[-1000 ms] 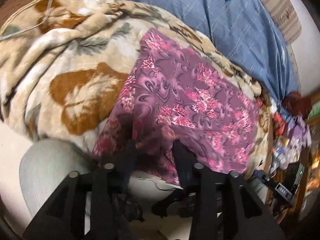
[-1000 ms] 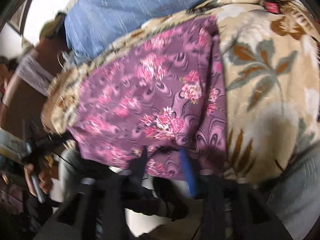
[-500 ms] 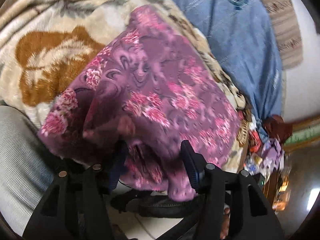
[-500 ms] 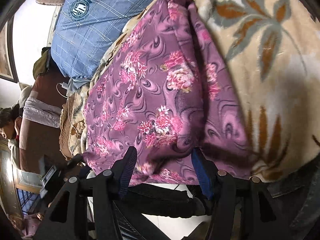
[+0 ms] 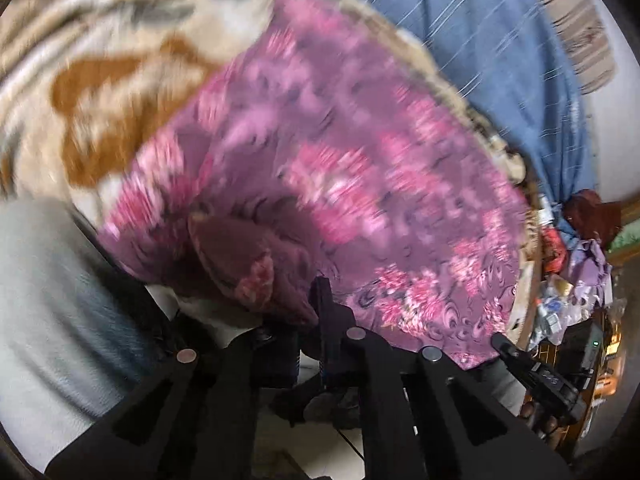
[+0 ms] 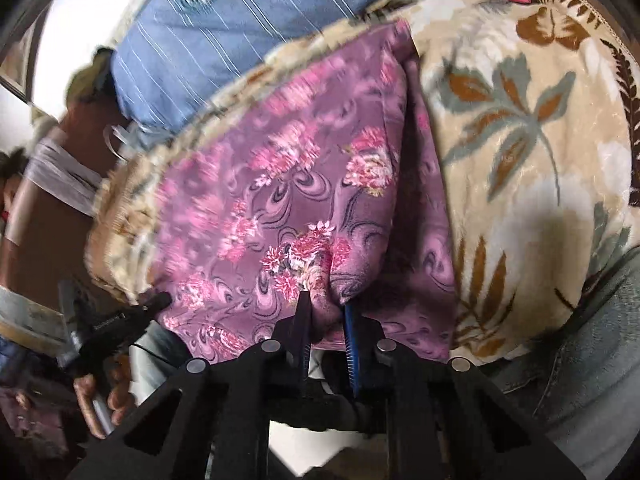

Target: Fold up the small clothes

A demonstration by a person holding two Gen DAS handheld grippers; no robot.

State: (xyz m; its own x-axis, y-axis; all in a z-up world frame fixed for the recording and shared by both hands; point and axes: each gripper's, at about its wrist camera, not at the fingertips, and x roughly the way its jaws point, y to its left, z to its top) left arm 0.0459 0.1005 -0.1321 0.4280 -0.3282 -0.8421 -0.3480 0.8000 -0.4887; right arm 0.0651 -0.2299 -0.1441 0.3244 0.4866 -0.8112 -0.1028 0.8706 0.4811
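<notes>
The purple floral garment (image 5: 340,168) lies flat on the beige leaf-patterned blanket (image 6: 520,140), its lower hem hanging over the blanket's near edge. The left gripper (image 5: 308,312) is pressed together, pinching a bunched fold of hem at the garment's near left corner. The right gripper's (image 6: 326,316) jaws are closing, with the near right hem gathered between the 2 fingers.

Purple garment (image 6: 304,184) with pink floral print, spread on the bed, near hem bunched
</notes>
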